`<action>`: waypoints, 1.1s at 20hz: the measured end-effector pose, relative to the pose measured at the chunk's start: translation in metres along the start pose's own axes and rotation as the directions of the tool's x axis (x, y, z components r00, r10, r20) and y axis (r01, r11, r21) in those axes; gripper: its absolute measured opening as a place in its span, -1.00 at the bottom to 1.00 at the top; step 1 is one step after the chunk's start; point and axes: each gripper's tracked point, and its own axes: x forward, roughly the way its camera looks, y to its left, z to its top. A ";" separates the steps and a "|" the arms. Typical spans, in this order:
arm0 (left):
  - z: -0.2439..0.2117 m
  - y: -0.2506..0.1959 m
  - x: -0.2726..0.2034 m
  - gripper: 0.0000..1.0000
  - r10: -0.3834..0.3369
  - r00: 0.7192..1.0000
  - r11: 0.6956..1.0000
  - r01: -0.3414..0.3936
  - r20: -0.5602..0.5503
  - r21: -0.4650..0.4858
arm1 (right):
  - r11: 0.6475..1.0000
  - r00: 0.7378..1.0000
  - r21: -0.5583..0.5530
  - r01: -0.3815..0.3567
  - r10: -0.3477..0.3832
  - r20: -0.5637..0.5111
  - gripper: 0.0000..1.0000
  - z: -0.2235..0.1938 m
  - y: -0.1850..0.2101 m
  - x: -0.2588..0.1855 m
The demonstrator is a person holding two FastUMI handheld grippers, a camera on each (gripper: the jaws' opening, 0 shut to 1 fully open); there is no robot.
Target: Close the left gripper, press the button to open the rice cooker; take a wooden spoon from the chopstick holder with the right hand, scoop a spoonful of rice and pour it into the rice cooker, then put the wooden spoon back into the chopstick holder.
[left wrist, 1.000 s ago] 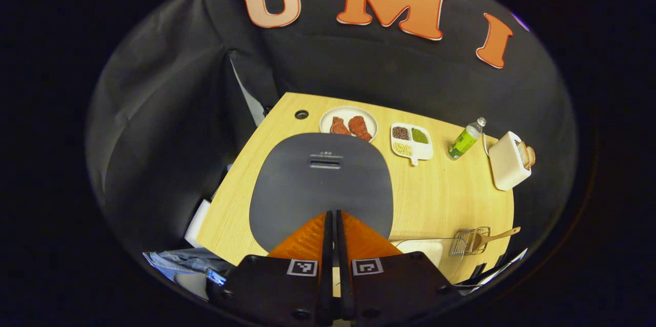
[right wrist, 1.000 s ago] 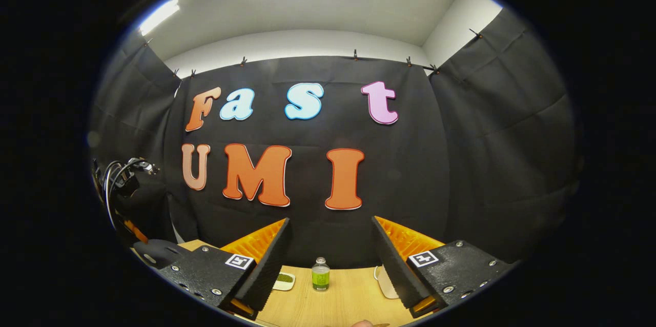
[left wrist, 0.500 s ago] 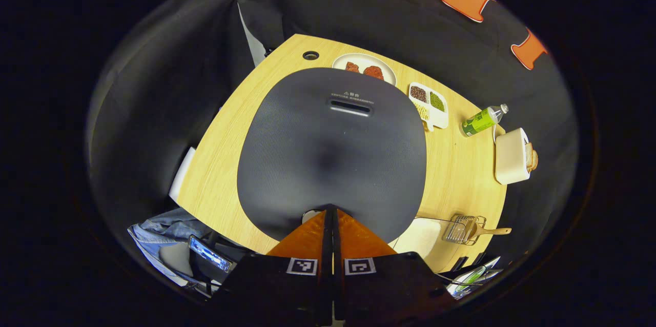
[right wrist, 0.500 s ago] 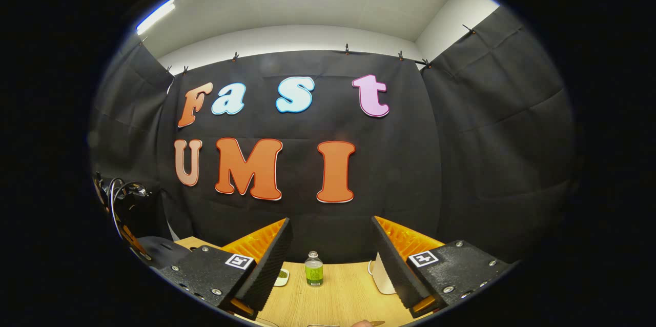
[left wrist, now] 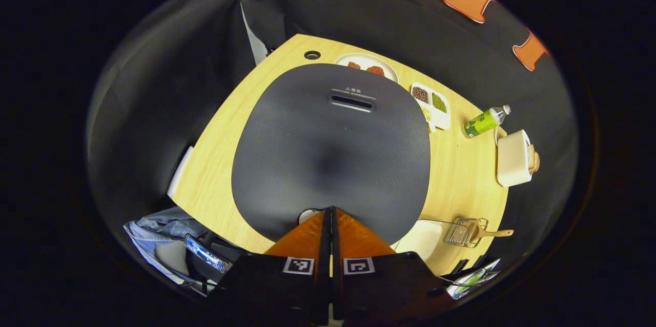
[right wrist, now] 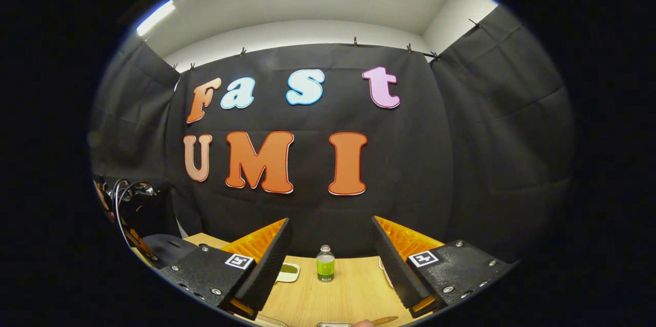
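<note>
In the left gripper view the dark grey rice cooker lid (left wrist: pixel 330 147) lies right below me, lid down, with a slot near its far edge. My left gripper (left wrist: pixel 328 210) is shut, its tips at the lid's near edge beside a small pale button (left wrist: pixel 306 213). To the right stands a wire chopstick holder (left wrist: pixel 464 231) with a wooden spoon (left wrist: pixel 493 233) sticking out of it. A white container (left wrist: pixel 423 239) sits beside the holder. My right gripper (right wrist: pixel 332 245) is open with nothing between its fingers, held above the table and facing the back wall.
On the wooden table (left wrist: pixel 461 173) behind the cooker are a plate of red food (left wrist: pixel 366 65), a divided white dish of beans (left wrist: pixel 432 106), a green bottle (left wrist: pixel 484 121) and a white toaster (left wrist: pixel 515 158). The bottle (right wrist: pixel 325 263) shows in the right gripper view too. A phone (left wrist: pixel 206 260) lies low left.
My left gripper dropped close over the cooker lid, so the lid looms larger and its tips reached the button at the near edge. The right gripper only drifted slightly.
</note>
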 end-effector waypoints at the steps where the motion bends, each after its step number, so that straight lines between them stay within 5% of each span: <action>1: -0.002 0.000 -0.002 -0.87 0.025 0.998 1.000 -0.025 0.049 -0.001 | 1.000 1.000 0.008 -0.007 0.007 -0.005 0.89 0.000 0.002 0.002; 7: 0.005 -0.002 -0.025 -0.84 0.122 0.940 0.987 -0.150 0.318 0.065 | 0.999 0.999 0.038 -0.020 0.021 -0.024 0.89 -0.004 0.013 0.010; 10: 0.020 -0.004 -0.050 -0.87 0.121 0.885 0.981 -0.176 0.449 0.082 | 0.999 0.999 0.028 -0.029 0.030 -0.034 0.89 -0.007 0.018 0.010; 14: 0.062 -0.014 -0.093 -0.86 0.105 0.745 0.972 -0.217 0.659 0.091 | 0.999 0.998 0.015 -0.043 0.043 -0.042 0.89 -0.010 0.022 0.010; 19: 0.086 -0.044 -0.163 -0.46 0.012 0.545 0.972 -0.204 0.838 0.119 | 0.999 0.998 0.013 -0.032 0.032 -0.045 0.89 -0.013 0.015 0.009; 22: 0.082 -0.063 -0.169 -0.06 -0.047 0.524 0.968 -0.185 0.851 0.168 | 0.999 0.997 0.016 -0.039 0.040 -0.073 0.89 -0.022 0.012 0.009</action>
